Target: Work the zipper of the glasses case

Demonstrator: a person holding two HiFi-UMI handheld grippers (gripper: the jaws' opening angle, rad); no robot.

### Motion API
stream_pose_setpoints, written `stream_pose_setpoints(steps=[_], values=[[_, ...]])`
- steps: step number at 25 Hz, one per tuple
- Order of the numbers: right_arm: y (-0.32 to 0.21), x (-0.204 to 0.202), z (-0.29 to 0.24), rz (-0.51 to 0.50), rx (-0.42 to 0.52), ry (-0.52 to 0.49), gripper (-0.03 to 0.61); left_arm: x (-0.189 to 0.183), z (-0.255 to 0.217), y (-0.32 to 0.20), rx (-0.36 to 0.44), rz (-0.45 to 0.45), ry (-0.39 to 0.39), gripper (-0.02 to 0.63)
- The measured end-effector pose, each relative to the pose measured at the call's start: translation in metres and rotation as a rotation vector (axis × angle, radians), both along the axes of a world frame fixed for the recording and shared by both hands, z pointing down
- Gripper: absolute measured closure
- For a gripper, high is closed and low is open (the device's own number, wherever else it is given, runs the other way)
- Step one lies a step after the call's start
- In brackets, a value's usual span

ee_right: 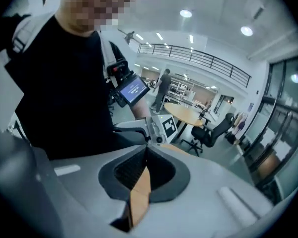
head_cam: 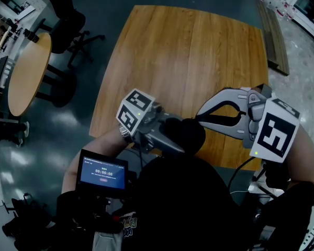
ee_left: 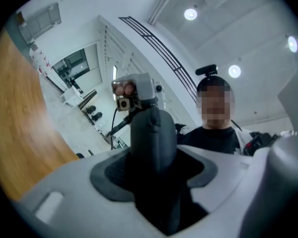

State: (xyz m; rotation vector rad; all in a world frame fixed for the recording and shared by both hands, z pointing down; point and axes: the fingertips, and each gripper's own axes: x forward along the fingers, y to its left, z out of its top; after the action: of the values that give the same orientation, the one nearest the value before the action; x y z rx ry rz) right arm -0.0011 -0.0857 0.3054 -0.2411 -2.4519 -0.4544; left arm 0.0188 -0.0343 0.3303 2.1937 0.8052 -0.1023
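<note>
The glasses case point(head_cam: 187, 134) is a dark rounded shell held just above the near edge of the wooden table point(head_cam: 188, 51). My left gripper point(head_cam: 179, 137) is shut on it. In the left gripper view the case point(ee_left: 154, 148) stands upright, clamped between the dark pads point(ee_left: 111, 175). My right gripper point(head_cam: 198, 118) reaches in from the right, and its tips rest against the case's upper right side. Its jaws are shut, the tips meeting in the right gripper view point(ee_right: 146, 147) with nothing visible between them. No zipper or pull shows in any view.
A round wooden table point(head_cam: 29, 72) and a black office chair point(head_cam: 68, 25) stand on the dark floor to the left. A small lit screen point(head_cam: 103, 172) hangs at the person's chest. The person's torso fills the bottom of the head view.
</note>
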Motion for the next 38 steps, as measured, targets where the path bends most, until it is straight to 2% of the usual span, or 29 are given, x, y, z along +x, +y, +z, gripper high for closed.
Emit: stream_pose_setpoints(steps=[6, 9, 11, 15, 20, 22, 26, 29, 33, 38], values=[[-0.002, 0.006, 0.001, 0.016, 0.297, 0.06, 0.574, -0.005, 0.003, -0.016, -0.02, -0.117, 0.037, 0.364], [-0.009, 0.011, 0.002, 0.048, 0.387, 0.076, 0.574, -0.005, 0.002, -0.029, -0.02, -0.194, 0.054, 0.364], [-0.015, 0.011, -0.001, 0.086, 0.406, 0.05, 0.574, -0.007, -0.002, -0.039, -0.036, -0.249, 0.083, 0.364], [-0.023, 0.013, -0.001, 0.193, 0.388, -0.062, 0.574, -0.011, -0.009, -0.056, -0.064, -0.366, 0.143, 0.362], [-0.021, 0.014, 0.019, 0.294, 0.327, -0.16, 0.574, -0.026, -0.015, -0.091, -0.153, -0.552, 0.222, 0.362], [-0.021, 0.013, 0.029, 0.335, 0.305, -0.186, 0.574, -0.035, -0.016, -0.109, -0.207, -0.646, 0.256, 0.362], [-0.025, 0.012, 0.041, 0.45, 0.241, -0.289, 0.574, -0.06, -0.02, -0.146, -0.37, -0.86, 0.355, 0.362], [-0.028, 0.015, 0.045, 0.551, 0.184, -0.373, 0.574, -0.069, -0.017, -0.161, -0.464, -0.982, 0.375, 0.36], [-0.024, 0.011, 0.055, 0.621, 0.116, -0.45, 0.574, -0.076, -0.008, -0.173, -0.576, -1.085, 0.396, 0.36], [-0.019, 0.0, 0.073, 0.661, 0.074, -0.441, 0.574, -0.08, 0.005, -0.184, -0.626, -1.197, 0.361, 0.361]])
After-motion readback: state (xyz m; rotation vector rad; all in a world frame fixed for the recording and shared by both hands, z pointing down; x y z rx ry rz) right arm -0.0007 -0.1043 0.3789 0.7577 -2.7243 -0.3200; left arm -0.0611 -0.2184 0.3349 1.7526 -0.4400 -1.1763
